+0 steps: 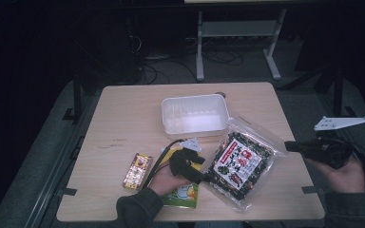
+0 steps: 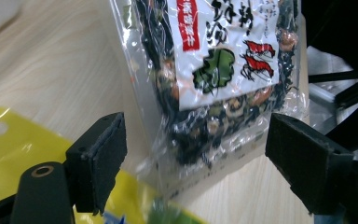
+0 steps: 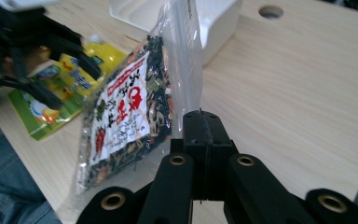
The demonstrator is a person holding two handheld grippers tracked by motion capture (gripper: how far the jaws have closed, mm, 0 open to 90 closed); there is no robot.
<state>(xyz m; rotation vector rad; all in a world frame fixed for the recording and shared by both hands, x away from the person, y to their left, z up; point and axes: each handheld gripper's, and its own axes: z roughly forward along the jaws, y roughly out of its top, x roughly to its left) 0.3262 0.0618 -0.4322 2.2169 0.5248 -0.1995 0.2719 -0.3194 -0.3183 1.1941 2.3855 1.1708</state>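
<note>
Here the right gripper pinches the seaweed bag's edge.

High view dim, dark surroundings; close views brighter, foreground blurred

A tub is sitting at the table's far middle, with a seaweed bag lying just in front to its right. A pouch is lying left of the bag, and a bar is resting farther left.
</note>
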